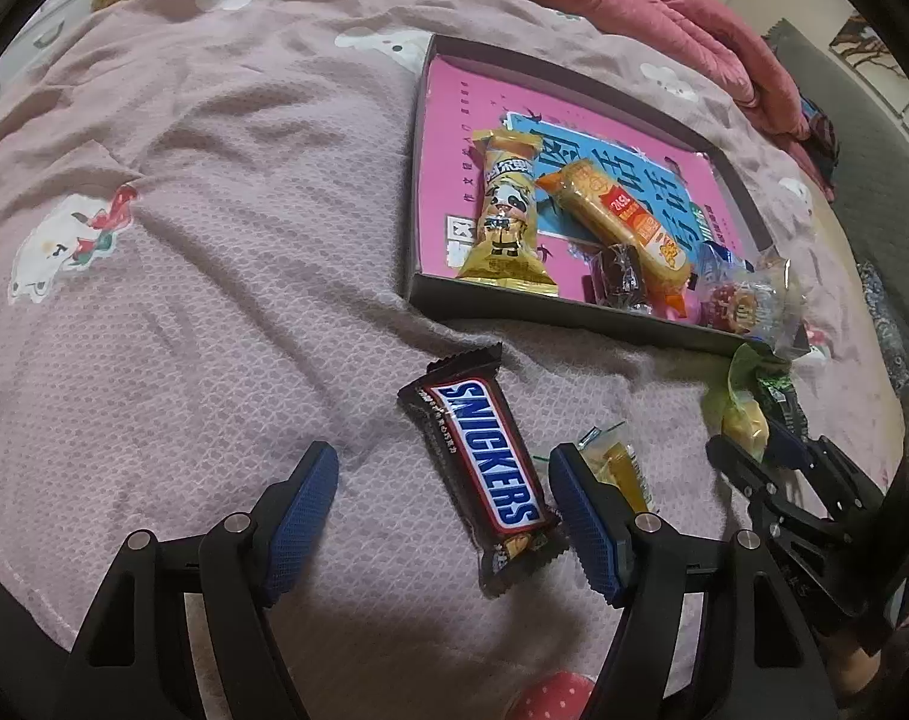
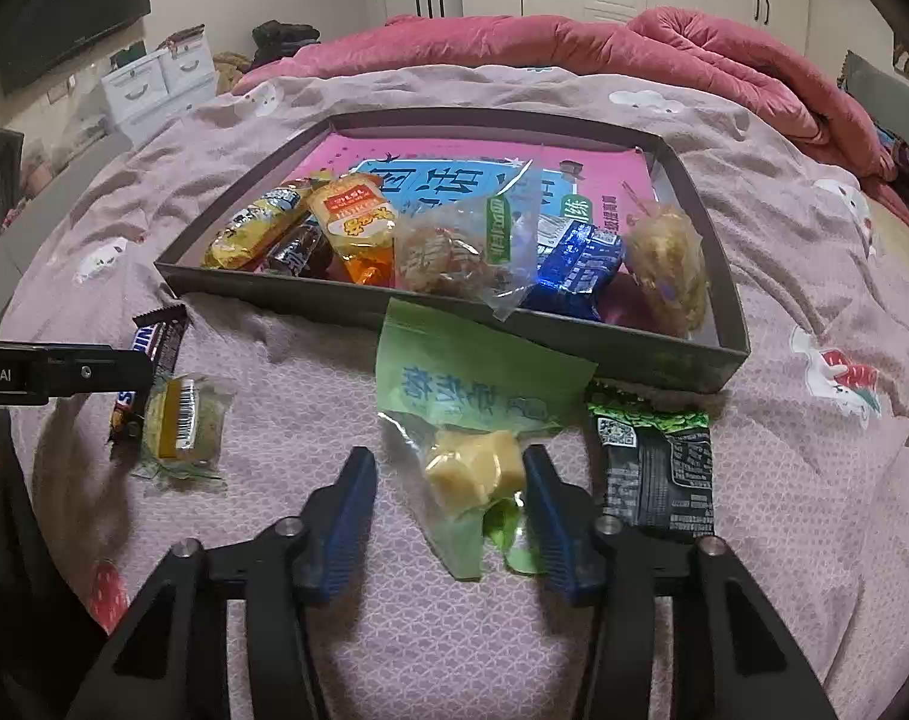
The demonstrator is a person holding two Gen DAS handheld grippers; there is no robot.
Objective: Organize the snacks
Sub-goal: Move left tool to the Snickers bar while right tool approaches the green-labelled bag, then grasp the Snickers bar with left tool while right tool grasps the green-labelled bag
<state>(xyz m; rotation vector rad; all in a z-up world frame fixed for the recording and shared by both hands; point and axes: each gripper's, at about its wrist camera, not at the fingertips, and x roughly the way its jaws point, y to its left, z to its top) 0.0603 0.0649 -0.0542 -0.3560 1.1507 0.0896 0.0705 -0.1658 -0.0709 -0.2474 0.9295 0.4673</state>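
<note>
so both tools sit low over the bedspread (image 1: 184,240), each straddling a loose snack. the left gripper (image 1: 442,474) is spread wide around the snickers bar (image 1: 484,468), nothing pinched. the right gripper (image 2: 448,480) gapes around the green pastry packet (image 2: 472,420). both snacks lie just outside the tray (image 2: 262,294), likely next in.

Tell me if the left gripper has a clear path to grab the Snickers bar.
Probably yes. The left gripper is open, and the Snickers bar already lies flat on the bedspread between its fingers, nothing on top. A small yellow snack sits close beside the right finger and might get nudged.
</note>
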